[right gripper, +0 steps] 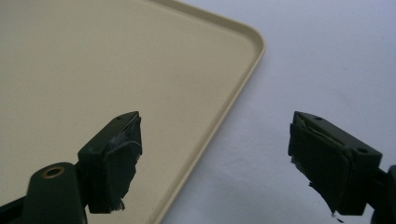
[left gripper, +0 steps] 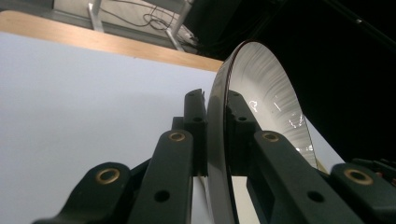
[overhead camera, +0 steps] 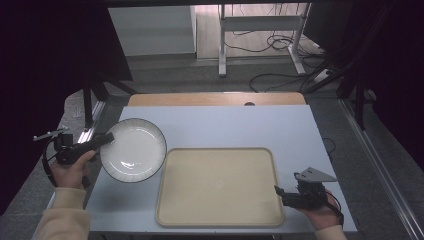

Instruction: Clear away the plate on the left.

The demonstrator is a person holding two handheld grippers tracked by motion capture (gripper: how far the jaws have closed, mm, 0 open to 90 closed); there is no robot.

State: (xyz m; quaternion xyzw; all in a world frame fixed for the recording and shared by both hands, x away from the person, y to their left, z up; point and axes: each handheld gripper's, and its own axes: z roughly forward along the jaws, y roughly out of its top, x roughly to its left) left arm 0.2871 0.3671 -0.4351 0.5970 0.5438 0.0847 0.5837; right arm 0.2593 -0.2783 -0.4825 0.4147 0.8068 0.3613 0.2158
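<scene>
A white plate (overhead camera: 134, 149) with a dark rim hangs at the table's left side, just left of the beige tray (overhead camera: 218, 186). My left gripper (overhead camera: 107, 138) is shut on the plate's left rim. In the left gripper view the plate (left gripper: 261, 93) stands edge-on, its rim pinched between the two black jaws of my left gripper (left gripper: 215, 112). My right gripper (overhead camera: 278, 192) is open at the tray's right edge, near the front of the table. In the right gripper view its jaws stand wide apart over the tray's raised edge (right gripper: 233, 100), with nothing between the fingertips of my right gripper (right gripper: 215, 140).
The light grey tabletop (overhead camera: 235, 125) has a wooden strip (overhead camera: 215, 99) along its far edge. Beyond it stand metal table legs (overhead camera: 222, 45) and cables (overhead camera: 280, 42) on the floor. Dark curtains hang at both sides.
</scene>
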